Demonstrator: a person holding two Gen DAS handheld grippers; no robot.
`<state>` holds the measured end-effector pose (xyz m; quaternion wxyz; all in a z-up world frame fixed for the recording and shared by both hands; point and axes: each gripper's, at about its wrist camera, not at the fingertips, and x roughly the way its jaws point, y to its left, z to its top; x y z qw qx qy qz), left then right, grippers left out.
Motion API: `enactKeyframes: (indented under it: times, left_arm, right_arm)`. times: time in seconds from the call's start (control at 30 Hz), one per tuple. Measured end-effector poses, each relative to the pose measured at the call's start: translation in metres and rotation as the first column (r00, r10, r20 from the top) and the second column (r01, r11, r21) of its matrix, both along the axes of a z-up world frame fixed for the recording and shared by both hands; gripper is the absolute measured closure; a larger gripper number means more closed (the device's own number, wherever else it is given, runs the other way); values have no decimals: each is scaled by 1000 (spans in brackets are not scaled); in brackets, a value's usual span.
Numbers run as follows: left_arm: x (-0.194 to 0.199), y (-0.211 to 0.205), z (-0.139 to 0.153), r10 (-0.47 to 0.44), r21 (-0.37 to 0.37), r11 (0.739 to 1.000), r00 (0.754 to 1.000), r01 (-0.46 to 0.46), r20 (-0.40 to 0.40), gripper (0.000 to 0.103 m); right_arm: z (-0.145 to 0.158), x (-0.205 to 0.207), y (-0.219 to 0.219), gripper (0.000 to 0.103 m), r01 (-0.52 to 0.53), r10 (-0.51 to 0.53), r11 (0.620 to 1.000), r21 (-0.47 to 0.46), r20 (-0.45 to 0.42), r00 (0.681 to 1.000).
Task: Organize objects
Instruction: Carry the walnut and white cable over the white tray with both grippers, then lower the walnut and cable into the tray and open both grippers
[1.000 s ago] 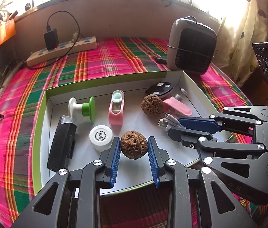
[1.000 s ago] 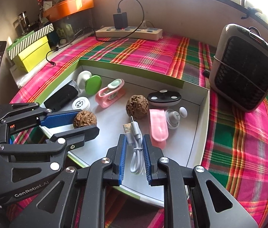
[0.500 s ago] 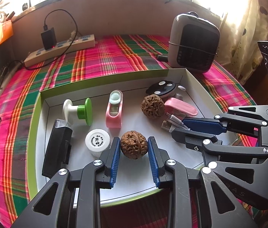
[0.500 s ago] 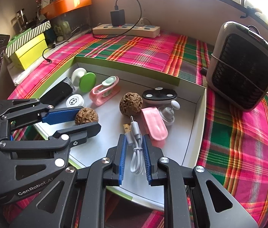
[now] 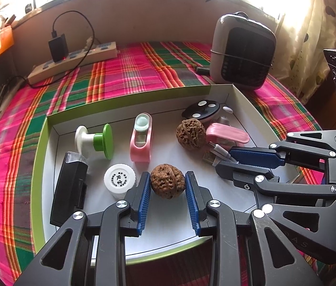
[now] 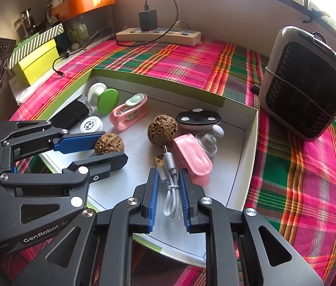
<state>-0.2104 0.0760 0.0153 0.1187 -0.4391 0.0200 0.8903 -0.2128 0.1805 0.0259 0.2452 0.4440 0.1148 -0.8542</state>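
Observation:
A shallow white box with green walls [image 5: 129, 103] lies on the plaid cloth. My left gripper [image 5: 167, 181] is shut on a brown walnut [image 5: 167, 184] above the box's front; the walnut also shows in the right wrist view [image 6: 109, 144]. My right gripper [image 6: 168, 183] is shut on a coiled white USB cable [image 6: 170, 186] over the box's right part; its plugs [image 5: 212, 156] stick out past the fingers. A second walnut [image 5: 191, 134] sits in the box beside a pink clip [image 5: 227, 135].
The box also holds a black case [image 5: 69, 188], a white round lid [image 5: 119, 180], a white and green spool [image 5: 97, 140], a pink holder [image 5: 141, 140] and a black oval disc [image 5: 200, 109]. A grey heater [image 5: 243, 51] and a power strip [image 5: 72, 62] stand behind.
Both grippers have kept their hold and drawn slightly back and up from the box. The box contents have not moved.

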Motion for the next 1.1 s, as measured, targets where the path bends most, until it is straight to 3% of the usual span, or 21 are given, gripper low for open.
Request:
enactKeyframes:
  times: [1.1]
  left_arm:
    - [8,-3,6,4,25,1000,1000,-4,-1,75]
  right_arm:
    - [3,3,5,84,27,-27,999,-23,11,1000]
